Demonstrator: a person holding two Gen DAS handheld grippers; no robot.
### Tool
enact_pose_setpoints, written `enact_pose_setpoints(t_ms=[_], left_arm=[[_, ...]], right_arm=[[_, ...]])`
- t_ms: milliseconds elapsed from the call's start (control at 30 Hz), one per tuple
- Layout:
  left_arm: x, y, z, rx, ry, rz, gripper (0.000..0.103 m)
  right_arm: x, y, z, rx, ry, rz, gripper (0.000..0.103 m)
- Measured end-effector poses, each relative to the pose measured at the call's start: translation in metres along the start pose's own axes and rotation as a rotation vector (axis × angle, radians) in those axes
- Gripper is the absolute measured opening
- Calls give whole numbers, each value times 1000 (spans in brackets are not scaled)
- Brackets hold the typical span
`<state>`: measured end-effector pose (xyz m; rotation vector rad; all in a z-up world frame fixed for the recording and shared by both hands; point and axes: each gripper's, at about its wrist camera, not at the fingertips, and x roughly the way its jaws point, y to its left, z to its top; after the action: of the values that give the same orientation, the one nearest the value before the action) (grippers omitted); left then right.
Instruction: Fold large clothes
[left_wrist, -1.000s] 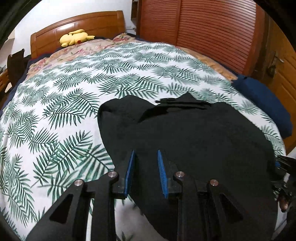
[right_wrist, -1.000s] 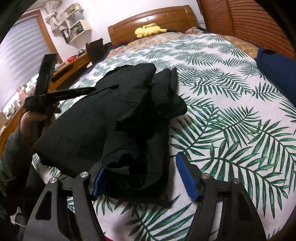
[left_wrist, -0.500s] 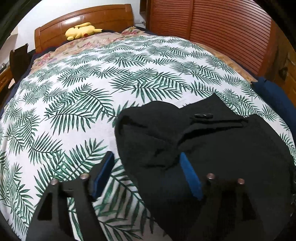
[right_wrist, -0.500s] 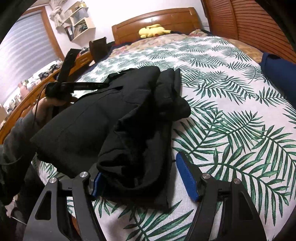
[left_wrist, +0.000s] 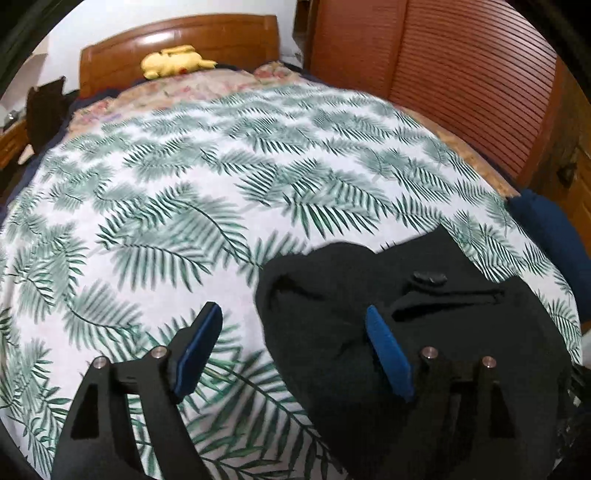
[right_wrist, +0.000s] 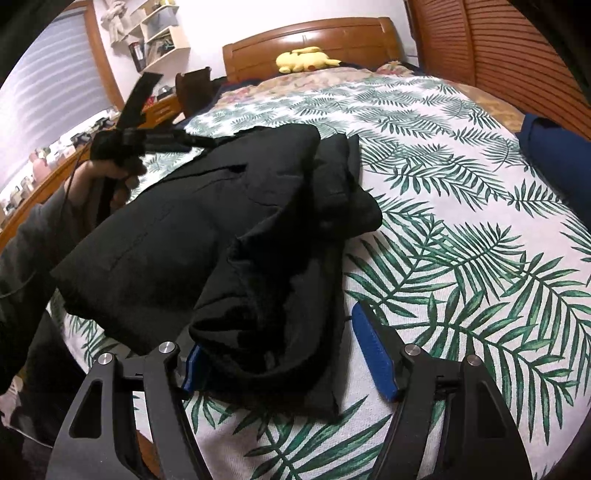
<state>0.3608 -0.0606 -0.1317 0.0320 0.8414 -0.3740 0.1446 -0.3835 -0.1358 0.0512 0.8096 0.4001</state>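
Note:
A large black jacket (left_wrist: 424, 314) lies bunched on the palm-leaf bedspread near the bed's near edge; it also shows in the right wrist view (right_wrist: 229, 236). My left gripper (left_wrist: 291, 350) is open and empty, its right finger over the jacket's left edge, its left finger over bare bedspread. My right gripper (right_wrist: 291, 354) is open, its jaws straddling a folded black lump of the jacket without closing on it. The left gripper also shows in the right wrist view (right_wrist: 147, 129), held in a hand above the jacket's far side.
The bedspread (left_wrist: 184, 206) covers most of the bed. A yellow plush toy (left_wrist: 173, 62) lies at the headboard. A dark blue cushion (left_wrist: 554, 236) sits at the bed's right edge. A wooden wardrobe (left_wrist: 461, 74) stands right, shelves and a desk (right_wrist: 110, 110) left.
My left gripper has opened wide, let go of the jacket and drawn back to the left. My right gripper has stayed open around the jacket's folded end.

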Motion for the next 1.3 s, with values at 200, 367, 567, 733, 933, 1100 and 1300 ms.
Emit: enact_pose_setpoints(t_ms=[200, 367, 567, 733, 933, 1100, 1300], left_arm=[[10, 7, 4, -10, 8, 17, 70], [24, 10, -1, -30, 42, -15, 59], [28, 4, -3, -23, 61, -46, 37], [23, -2, -3, -2, 54, -25, 17], [-7, -5, 2, 5, -11, 20, 8], [-52, -12, 14, 4, -88, 42, 5], [-88, -34, 28, 48, -137, 62, 0]], right_arm=[[3, 1, -2, 8, 16, -6, 72], [3, 2, -3, 21, 38, 10, 69], [4, 2, -4, 30, 54, 63, 54], [3, 4, -5, 34, 47, 92, 43], [-10, 4, -3, 18, -21, 110, 18], [-27, 2, 10, -15, -67, 121, 12], [-51, -5, 31, -52, -147, 83, 10]])
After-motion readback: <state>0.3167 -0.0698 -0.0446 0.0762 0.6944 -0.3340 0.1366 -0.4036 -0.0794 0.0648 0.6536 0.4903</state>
